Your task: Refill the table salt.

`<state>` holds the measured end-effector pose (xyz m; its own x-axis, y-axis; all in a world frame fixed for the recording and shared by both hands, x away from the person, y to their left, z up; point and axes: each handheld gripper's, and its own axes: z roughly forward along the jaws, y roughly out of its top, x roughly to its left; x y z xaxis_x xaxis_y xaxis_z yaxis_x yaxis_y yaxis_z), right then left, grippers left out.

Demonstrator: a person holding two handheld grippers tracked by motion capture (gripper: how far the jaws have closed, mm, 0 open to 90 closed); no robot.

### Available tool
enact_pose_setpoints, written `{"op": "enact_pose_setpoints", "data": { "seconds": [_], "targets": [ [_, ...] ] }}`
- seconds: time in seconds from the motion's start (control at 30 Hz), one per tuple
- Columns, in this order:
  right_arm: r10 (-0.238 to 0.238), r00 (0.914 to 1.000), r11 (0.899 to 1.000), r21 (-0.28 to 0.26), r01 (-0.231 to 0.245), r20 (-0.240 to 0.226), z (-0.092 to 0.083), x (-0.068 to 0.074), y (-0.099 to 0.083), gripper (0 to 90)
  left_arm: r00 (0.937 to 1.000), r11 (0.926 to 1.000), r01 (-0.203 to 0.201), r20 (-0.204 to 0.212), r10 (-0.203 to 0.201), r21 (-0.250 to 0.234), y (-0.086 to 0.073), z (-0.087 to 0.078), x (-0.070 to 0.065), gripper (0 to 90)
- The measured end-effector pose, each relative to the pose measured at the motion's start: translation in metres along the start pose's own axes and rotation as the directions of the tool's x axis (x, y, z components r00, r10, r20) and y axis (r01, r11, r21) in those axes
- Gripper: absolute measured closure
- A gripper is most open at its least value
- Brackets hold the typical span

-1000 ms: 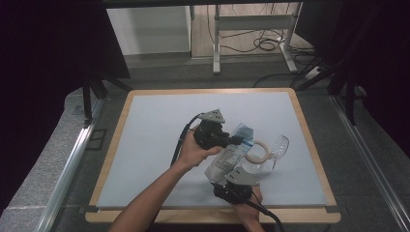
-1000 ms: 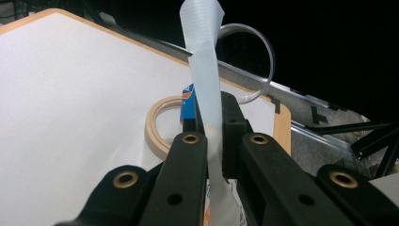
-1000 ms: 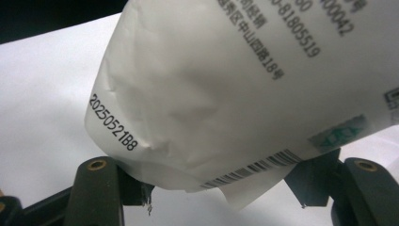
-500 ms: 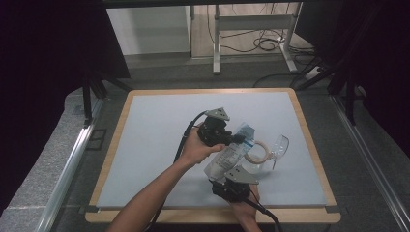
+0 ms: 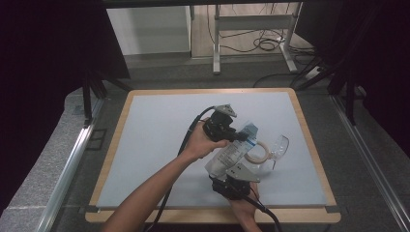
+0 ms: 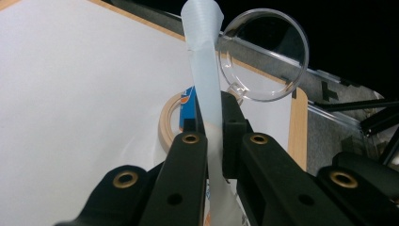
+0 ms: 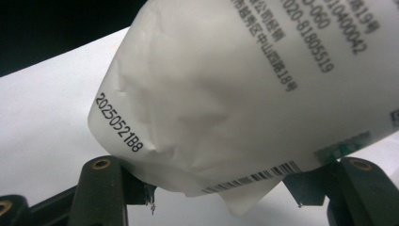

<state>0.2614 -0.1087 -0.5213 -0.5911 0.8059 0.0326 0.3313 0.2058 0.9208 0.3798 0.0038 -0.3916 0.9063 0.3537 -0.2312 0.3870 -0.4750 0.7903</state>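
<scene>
Since the earlier frame, my left gripper [image 5: 240,137] shifted slightly, jaws pinching the pouch [image 5: 227,155] top edge; my right gripper [image 5: 231,175] jaws clamp its bottom.

The right gripper [image 7: 221,197] holds the lower end of a white plastic pouch [image 7: 235,94] between its two black jaws. The jaws stand apart at the near edge, one at the left and one at the right, each touching the pouch. The pouch surface is creased. It carries a black date code at the left, lines of printed text at the far right, and a barcode along its near edge. A white table surface [image 7: 42,122] lies behind the pouch.
</scene>
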Motion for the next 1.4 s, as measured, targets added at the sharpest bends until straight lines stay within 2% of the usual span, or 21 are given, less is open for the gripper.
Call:
{"op": "enact_pose_setpoints", "data": {
  "seconds": [0.1,0.4,0.6,0.9,1.13,1.4],
  "targets": [
    [0.005,1.0,1.0,-0.003,-0.005,0.002,-0.001,-0.001,0.002,39.1,1.0,0.9999,-0.004,0.001,0.004,0.011,0.003,0.002,0.0,90.0],
    [0.009,0.9999,1.0,-0.021,-0.009,-0.014,-0.004,-0.001,0.007,40.5,0.9985,0.9959,-0.052,-0.012,0.053,0.074,0.015,0.01,-0.006,90.0],
    [0.025,0.9995,0.999,-0.027,-0.026,-0.016,-0.005,-0.003,0.009,40.8,0.9983,0.9947,-0.054,-0.015,0.056,0.088,0.019,0.015,-0.007,90.0],
    [0.073,0.9969,0.997,-0.032,-0.074,-0.03,-0.007,-0.002,0.017,41.4,0.9985,0.9939,-0.053,-0.004,0.054,0.096,0.025,0.019,-0.006,90.0],
    [0.086,0.9956,0.995,-0.039,-0.088,-0.038,-0.007,-0.004,0.019,41.8,0.9986,0.991,-0.053,-0.001,0.054,0.123,0.028,0.024,-0.003,90.0],
    [0.093,0.9946,0.994,-0.051,-0.096,-0.046,-0.009,-0.003,0.023,42.1,0.9987,0.9925,-0.051,0.006,0.05,0.111,0.029,0.026,-0.005,90.0]
  ]
}}
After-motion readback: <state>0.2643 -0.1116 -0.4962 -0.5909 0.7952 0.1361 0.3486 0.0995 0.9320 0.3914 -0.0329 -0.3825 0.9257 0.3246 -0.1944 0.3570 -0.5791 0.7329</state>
